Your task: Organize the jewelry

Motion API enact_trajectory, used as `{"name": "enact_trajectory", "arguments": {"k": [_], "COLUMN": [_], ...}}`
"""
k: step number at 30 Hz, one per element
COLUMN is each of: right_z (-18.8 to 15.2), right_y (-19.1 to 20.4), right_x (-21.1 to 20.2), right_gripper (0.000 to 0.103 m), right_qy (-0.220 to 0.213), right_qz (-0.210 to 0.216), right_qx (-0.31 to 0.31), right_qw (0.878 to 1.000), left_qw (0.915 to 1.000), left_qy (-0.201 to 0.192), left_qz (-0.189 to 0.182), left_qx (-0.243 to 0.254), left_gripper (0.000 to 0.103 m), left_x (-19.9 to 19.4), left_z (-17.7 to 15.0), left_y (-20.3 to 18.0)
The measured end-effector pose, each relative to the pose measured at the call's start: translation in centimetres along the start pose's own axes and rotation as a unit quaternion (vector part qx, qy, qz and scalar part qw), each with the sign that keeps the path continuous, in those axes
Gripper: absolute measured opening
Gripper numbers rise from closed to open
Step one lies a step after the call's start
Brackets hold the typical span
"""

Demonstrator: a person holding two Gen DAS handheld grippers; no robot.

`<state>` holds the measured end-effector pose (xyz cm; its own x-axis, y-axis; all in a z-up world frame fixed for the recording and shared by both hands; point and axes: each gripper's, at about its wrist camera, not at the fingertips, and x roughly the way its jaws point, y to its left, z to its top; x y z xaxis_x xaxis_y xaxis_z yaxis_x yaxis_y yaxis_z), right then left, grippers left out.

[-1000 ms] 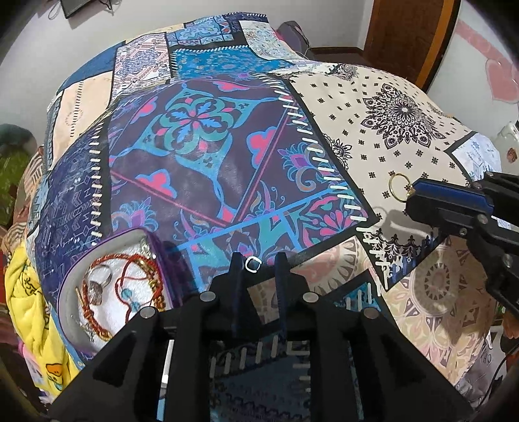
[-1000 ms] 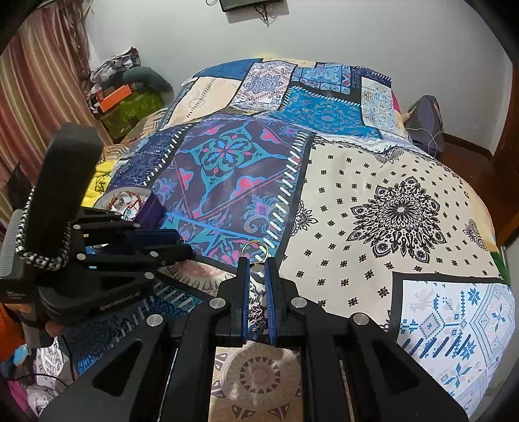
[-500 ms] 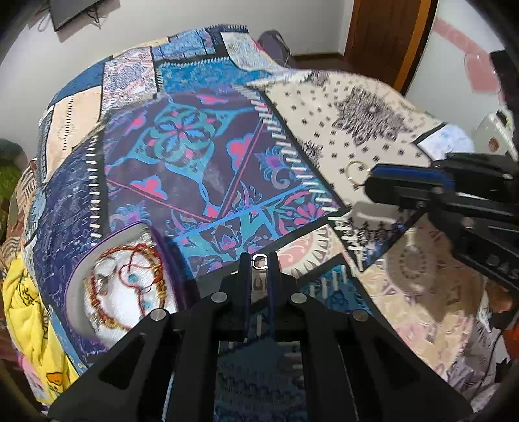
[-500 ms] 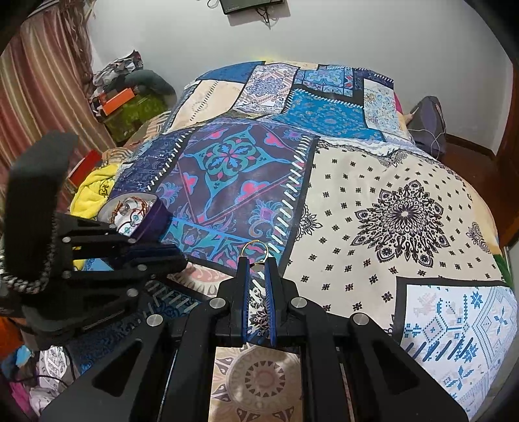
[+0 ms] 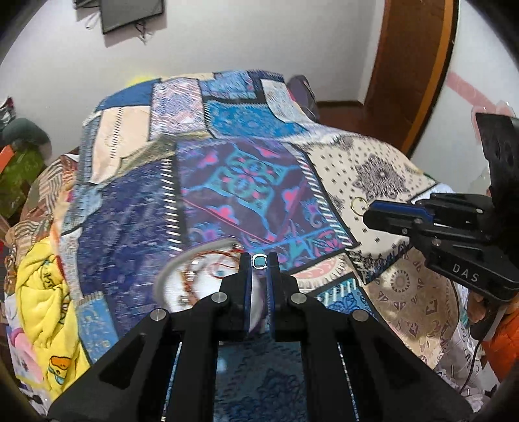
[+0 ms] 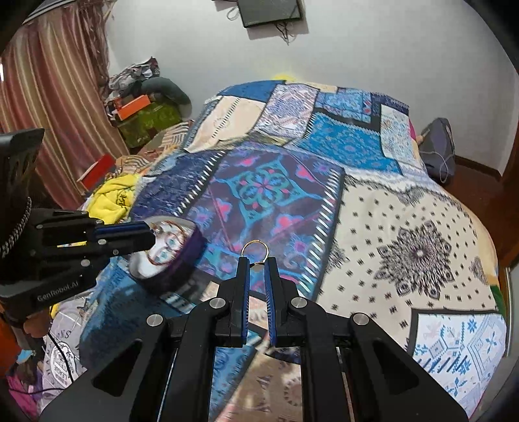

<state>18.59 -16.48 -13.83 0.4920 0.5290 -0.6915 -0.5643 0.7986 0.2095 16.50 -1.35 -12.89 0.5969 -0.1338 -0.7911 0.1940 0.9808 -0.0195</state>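
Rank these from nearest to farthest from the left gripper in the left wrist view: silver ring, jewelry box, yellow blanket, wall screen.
1. Silver ring, pinched in the left gripper jaws.
2. Jewelry box, just left below.
3. Yellow blanket, far left at the bed edge.
4. Wall screen, up on the far wall.

Matt black plastic on the left gripper [image 5: 259,264], with blue pads and bright metal screws; same on the right gripper [image 6: 256,264]. Shiny silver metal ring [image 5: 259,261]; glossy gold metal ring [image 6: 255,250]. Soft printed cloth bedspread [image 6: 405,207] beneath. Polished wood door frame [image 5: 418,58] beyond the bedspread.
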Motion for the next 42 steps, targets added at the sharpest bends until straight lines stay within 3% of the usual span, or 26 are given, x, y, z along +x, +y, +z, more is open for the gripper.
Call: {"name": "enact_trajectory", "arguments": {"k": [14, 25, 42], "right_z": [2.8, 2.6, 1.5], "right_y": [5.7, 8.9, 9.7], "right_x": [0.9, 4.9, 9.1], "right_gripper": [0.008, 0.008, 0.008], "right_qy": [-0.020, 0.017, 0.070], "right_qz": [0.029, 0.058, 0.061], "right_qx": [-0.038, -0.060, -0.067], "right_qw": [0.999, 0.996, 0.993], "left_qw": [0.9986, 0.9993, 0.9994], "left_qy": [-0.043, -0.016, 0.003], "left_qz": [0.012, -0.004, -0.009], "left_qx": [-0.028, -0.034, -0.033], "left_gripper": [0.007, 0.007, 0.007], "left_x": [-3.1, -0.7, 2.0], "left_z": [-0.6, -2.5, -3.1], "left_y": [4.9, 6.4, 7.9]}}
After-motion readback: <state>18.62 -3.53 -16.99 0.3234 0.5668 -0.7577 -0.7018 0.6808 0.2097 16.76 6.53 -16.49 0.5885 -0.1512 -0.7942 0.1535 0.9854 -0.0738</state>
